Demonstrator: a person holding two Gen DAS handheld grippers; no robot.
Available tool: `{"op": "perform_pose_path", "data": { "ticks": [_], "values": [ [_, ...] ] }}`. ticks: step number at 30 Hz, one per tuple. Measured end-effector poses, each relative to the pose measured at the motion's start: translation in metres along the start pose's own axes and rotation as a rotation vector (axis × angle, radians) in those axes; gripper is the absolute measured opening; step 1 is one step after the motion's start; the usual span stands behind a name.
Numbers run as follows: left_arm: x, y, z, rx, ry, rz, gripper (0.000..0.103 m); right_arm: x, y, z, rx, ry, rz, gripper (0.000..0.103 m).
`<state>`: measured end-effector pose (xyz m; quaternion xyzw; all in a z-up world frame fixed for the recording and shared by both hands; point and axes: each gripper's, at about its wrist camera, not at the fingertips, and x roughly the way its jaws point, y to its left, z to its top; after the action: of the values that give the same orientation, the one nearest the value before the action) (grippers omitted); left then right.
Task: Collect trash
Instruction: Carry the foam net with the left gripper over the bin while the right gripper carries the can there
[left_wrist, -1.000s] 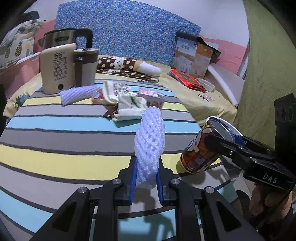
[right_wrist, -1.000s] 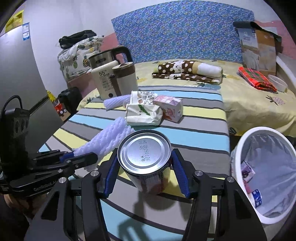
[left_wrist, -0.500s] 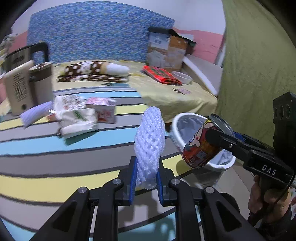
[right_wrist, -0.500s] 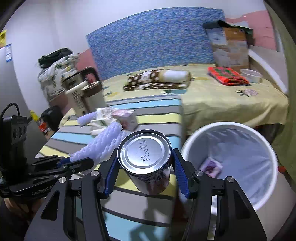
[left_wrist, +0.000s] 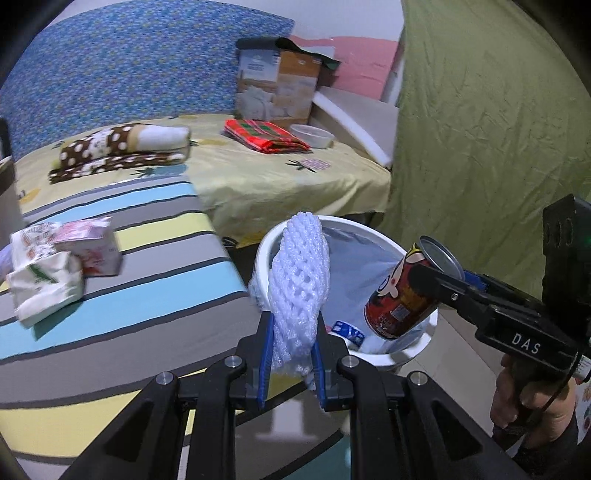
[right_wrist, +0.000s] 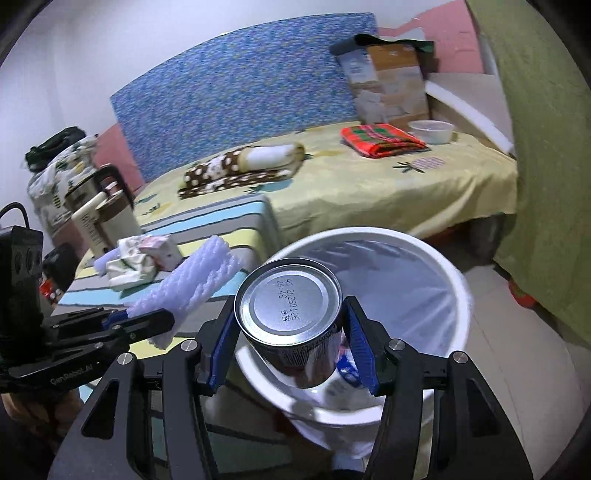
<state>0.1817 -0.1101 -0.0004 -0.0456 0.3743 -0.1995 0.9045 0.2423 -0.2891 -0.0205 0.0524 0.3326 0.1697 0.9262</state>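
Note:
My left gripper (left_wrist: 291, 363) is shut on a white foam net sleeve (left_wrist: 299, 280), held upright at the near rim of the white bin (left_wrist: 384, 356). It shows at the left in the right wrist view (right_wrist: 192, 280). My right gripper (right_wrist: 291, 350) is shut on a red drink can (right_wrist: 288, 314), tilted over the bin's (right_wrist: 458, 295) near rim. In the left wrist view the can (left_wrist: 402, 295) hangs above the bin's right side. The bin has a clear liner and some trash inside.
A striped table (left_wrist: 122, 295) holds a pink carton (left_wrist: 92, 251) and crumpled tissue packs (left_wrist: 40, 280). A kettle and cup (right_wrist: 99, 214) stand at its far left. Behind lies a yellow bed (left_wrist: 277, 173) with a box, cloths and a bowl. A green curtain (left_wrist: 498, 129) hangs on the right.
Both grippers have swung right from over the table to the bin. The can and foam sleeve now sit over the bin's rim, still gripped.

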Motion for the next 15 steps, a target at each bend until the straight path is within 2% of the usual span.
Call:
{"op": "perform_pose_path", "data": {
  "ticks": [15],
  "values": [
    [0.069, -0.033, 0.006, 0.073, 0.101, -0.047, 0.019, 0.009, -0.042, -0.01, 0.062, 0.028, -0.085, 0.057]
  ]
}}
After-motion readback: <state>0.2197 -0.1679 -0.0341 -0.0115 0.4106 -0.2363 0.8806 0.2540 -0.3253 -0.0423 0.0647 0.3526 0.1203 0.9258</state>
